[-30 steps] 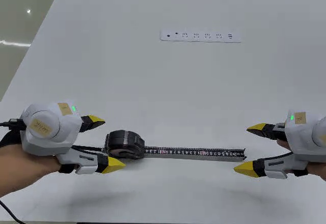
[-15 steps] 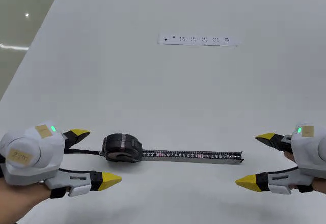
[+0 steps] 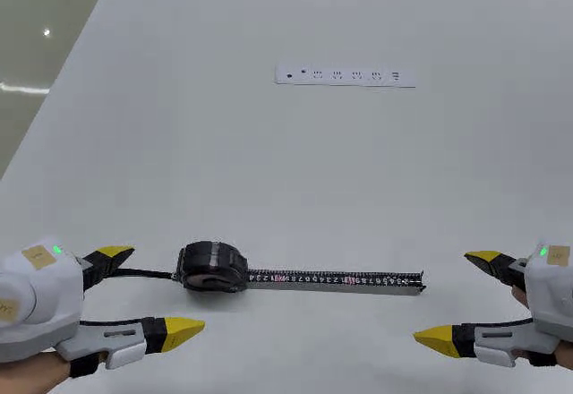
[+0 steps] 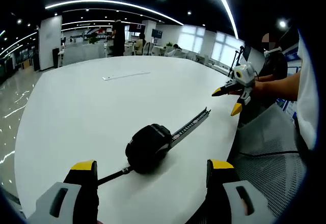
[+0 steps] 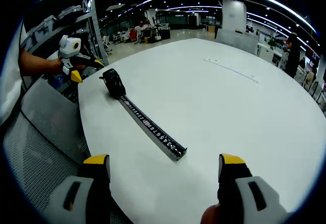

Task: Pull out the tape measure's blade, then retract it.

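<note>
A black tape measure case (image 3: 213,266) lies on the white table (image 3: 295,170), its blade (image 3: 336,279) pulled out to the right and resting flat. A wrist strap trails left from the case. My left gripper (image 3: 148,291) stands open a little left of the case, touching nothing. My right gripper (image 3: 466,295) is open too, just right of the blade's end hook (image 3: 419,281). In the left gripper view the case (image 4: 147,147) sits ahead between the jaws with the blade (image 4: 191,126) running away. In the right gripper view the blade (image 5: 150,128) leads to the case (image 5: 113,81).
A white power strip (image 3: 345,76) lies flat at the far middle of the table. The near table edge runs just below both grippers. Glossy floor (image 3: 40,54) shows at the far left. A mesh chair (image 4: 265,142) stands by the table edge.
Both grippers have drawn back from the tape measure, the left one leftward off the case and the right one away from the blade tip. The blade stays extended on the table.
</note>
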Demonstrator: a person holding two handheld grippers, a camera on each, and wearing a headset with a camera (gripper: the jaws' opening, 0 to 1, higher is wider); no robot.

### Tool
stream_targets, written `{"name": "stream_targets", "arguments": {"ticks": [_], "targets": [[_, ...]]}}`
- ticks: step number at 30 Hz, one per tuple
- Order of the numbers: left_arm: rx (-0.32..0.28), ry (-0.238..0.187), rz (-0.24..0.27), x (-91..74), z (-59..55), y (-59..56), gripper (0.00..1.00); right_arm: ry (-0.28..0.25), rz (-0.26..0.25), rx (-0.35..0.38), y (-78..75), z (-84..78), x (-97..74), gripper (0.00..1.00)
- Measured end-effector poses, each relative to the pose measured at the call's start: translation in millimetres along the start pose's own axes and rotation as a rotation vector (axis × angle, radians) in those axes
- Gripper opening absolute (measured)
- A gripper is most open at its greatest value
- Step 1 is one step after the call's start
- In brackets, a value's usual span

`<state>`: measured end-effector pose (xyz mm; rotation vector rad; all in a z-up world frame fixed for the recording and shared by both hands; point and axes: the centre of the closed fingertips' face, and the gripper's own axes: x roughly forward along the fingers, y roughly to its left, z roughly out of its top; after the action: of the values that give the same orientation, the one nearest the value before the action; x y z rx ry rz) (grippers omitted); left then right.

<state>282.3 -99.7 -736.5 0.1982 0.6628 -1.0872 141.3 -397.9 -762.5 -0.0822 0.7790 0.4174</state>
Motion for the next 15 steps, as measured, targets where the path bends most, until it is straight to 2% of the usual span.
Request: {"name": "stream_targets", "arguments": {"ticks": [4,7,8,9,15], "targets": [[-0.026,-0.012,0.002,-2.9,-2.2,-2.5,0.87,-0.009,-0.006,0.016,5.0,-2.8,-5.4,0.89],[-0.031,-0.022,0.018,-7.1,-3.9,-1.0,0.87,-0.052,0.0,0.05,6.6,2.6,-11.4,0.9],[-0.038,-0.028,0.022,-8.2,-4.2,-0.5,0.88,-0.052,-0.002,0.05,6.6,1.8,-12.8,0.9],[-0.037,-0.041,0.048,-10.1,-3.9,3.3,0.88,-0.056,-0.002,0.054,6.1,-0.3,-13.3,0.91],[-0.058,-0.055,0.051,-17.1,-10.2,-0.7,0.9,-0.063,-0.008,0.065,11.2,-4.9,-17.2,0.91]]}}
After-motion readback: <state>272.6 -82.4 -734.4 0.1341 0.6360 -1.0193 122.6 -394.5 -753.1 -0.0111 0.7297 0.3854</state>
